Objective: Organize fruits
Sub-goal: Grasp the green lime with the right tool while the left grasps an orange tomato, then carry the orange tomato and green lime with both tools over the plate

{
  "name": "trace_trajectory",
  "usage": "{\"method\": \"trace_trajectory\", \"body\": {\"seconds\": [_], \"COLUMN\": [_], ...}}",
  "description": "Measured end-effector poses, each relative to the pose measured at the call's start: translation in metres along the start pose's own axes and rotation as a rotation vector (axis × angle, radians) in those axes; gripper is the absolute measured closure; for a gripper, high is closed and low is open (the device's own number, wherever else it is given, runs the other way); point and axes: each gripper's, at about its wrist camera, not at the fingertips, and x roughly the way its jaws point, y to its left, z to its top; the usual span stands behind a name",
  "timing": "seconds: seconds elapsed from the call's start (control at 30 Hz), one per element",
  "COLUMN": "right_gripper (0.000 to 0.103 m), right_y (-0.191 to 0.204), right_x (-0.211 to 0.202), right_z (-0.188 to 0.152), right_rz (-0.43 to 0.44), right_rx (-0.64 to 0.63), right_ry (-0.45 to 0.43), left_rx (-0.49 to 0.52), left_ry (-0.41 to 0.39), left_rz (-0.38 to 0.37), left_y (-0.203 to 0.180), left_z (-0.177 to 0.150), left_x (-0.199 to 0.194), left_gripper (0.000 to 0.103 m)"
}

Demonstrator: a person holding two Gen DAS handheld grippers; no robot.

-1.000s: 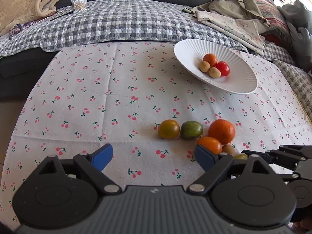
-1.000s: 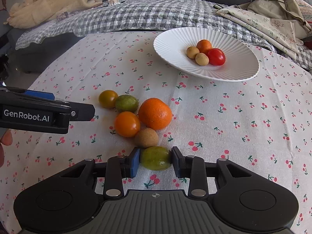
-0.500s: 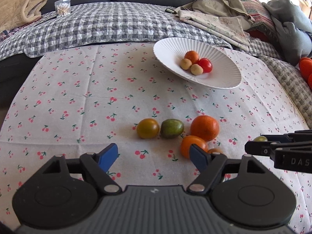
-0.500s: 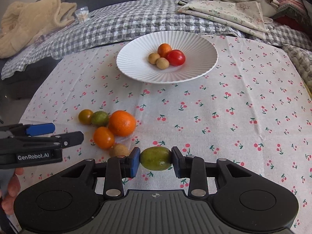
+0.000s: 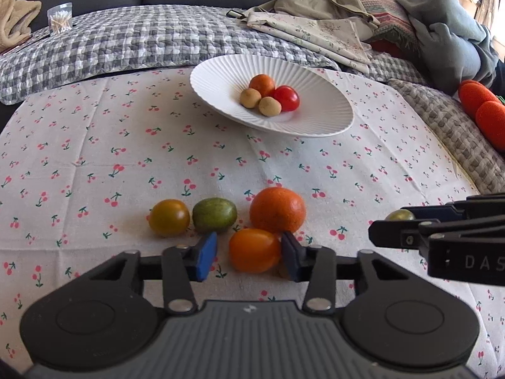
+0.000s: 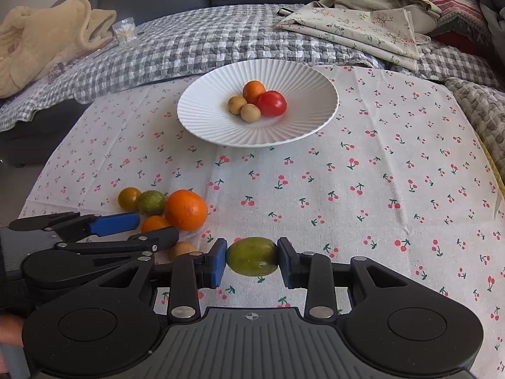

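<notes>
My right gripper [image 6: 252, 257] is shut on a green fruit [image 6: 252, 256] and holds it above the cherry-print cloth, short of the white ribbed plate [image 6: 300, 132]. The plate holds an orange fruit, a red tomato and two small brown fruits. My left gripper [image 5: 249, 254] is open, its jaws on either side of a small orange fruit [image 5: 254, 249] lying on the cloth. Beside it lie a big orange [image 5: 277, 210], a green fruit [image 5: 214, 214] and a yellow-green tomato [image 5: 169, 217]. A small brown fruit [image 6: 183, 249] lies behind the left gripper.
The cloth-covered table meets a sofa with a grey checked quilt [image 6: 189, 44], a beige blanket [image 6: 47, 38] and folded fabrics [image 6: 363, 28]. A small clear box [image 5: 60, 19] stands on the quilt. Red-orange items [image 5: 483, 110] lie at the far right.
My right gripper has lifted the green fruit off the pile and moved right toward the plate. My left gripper has moved forward and narrowed around the small orange fruit.
</notes>
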Motion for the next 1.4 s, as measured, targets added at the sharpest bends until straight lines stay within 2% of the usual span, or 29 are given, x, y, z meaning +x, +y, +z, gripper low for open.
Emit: {"method": "trace_trajectory", "body": {"seconds": [0.17, 0.5, 1.13, 1.4], "right_gripper": [0.07, 0.07, 0.07, 0.07], "right_y": [0.001, -0.001, -0.016, -0.032], "right_x": [0.001, -0.008, -0.028, -0.035], "right_z": [0.001, 0.003, 0.018, 0.035], "right_rz": [0.002, 0.01, 0.026, 0.036], "right_rx": [-0.003, 0.005, 0.06, 0.114], "right_ry": [0.001, -0.024, -0.085, -0.119], "left_rx": [0.03, -0.021, -0.08, -0.041], "left_ry": [-0.01, -0.015, -0.131, -0.164], "left_rz": [0.011, -0.017, -0.021, -0.02], "left_y": [-0.004, -0.001, 0.011, 0.007], "left_z": [-0.002, 0.002, 0.029, 0.045], "left_x": [0.0, -0.014, -0.045, -0.043], "left_gripper": [0.071, 0.072, 0.072, 0.072]}}
